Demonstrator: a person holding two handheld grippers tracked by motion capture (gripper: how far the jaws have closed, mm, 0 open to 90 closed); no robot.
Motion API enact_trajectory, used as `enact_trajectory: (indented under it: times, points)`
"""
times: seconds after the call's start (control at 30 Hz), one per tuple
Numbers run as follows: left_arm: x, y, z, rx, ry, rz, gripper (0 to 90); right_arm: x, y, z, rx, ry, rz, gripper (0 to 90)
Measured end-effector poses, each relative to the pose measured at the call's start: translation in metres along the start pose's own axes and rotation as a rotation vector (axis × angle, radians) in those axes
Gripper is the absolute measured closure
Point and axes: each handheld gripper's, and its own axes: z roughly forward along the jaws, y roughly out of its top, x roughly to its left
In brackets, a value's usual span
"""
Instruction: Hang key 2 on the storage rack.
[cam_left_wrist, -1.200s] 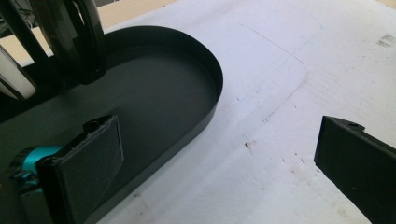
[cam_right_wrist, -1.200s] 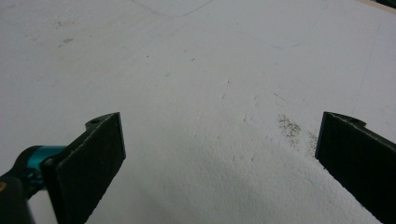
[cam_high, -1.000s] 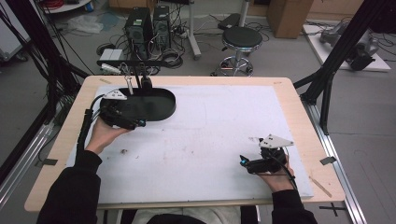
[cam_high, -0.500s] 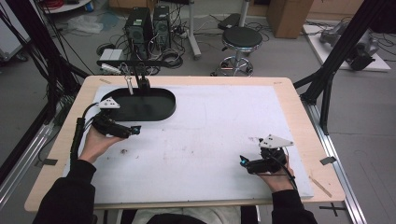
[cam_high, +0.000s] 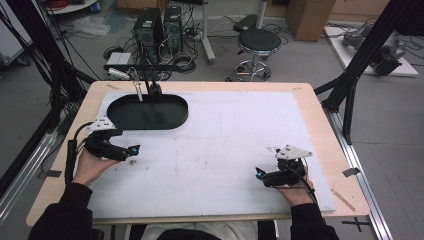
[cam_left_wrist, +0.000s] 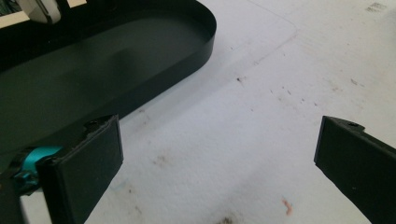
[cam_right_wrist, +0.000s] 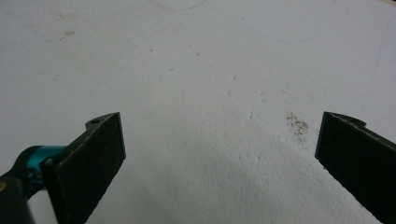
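High view: my left gripper (cam_high: 131, 151) lies just near of the black oval tray (cam_high: 148, 113) at far left; my right gripper (cam_high: 262, 174) rests near right. Left gripper view: jaws spread wide, holding nothing, tray (cam_left_wrist: 112, 60) just beyond. Right gripper view: jaws wide apart over bare white mat (cam_right_wrist: 210, 93).

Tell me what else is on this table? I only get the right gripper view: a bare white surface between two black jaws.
Observer: In the high view, a black oval tray sits toward the far left of the table.
Operator: Is anything in it?
Observer: Its floor looks bare from above.
Operator: And where's the other hand?
Observer: The left hand-held gripper is just on the near side of that tray, with its jaws wide apart and nothing between them.
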Motion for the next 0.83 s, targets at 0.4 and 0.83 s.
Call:
enact_trajectory:
  times: [0.4, 0.83]
  points:
    - [-0.023, -0.029, -0.009, 0.083, -0.024, 0.106, 1.7, 0.001, 0.000, 0.000, 0.001, 0.002, -0.003, 0.8]
    - [-0.018, -0.054, -0.016, 0.073, 0.022, 0.047, 1.7, 0.005, -0.003, -0.003, -0.015, -0.007, 0.005, 0.8]
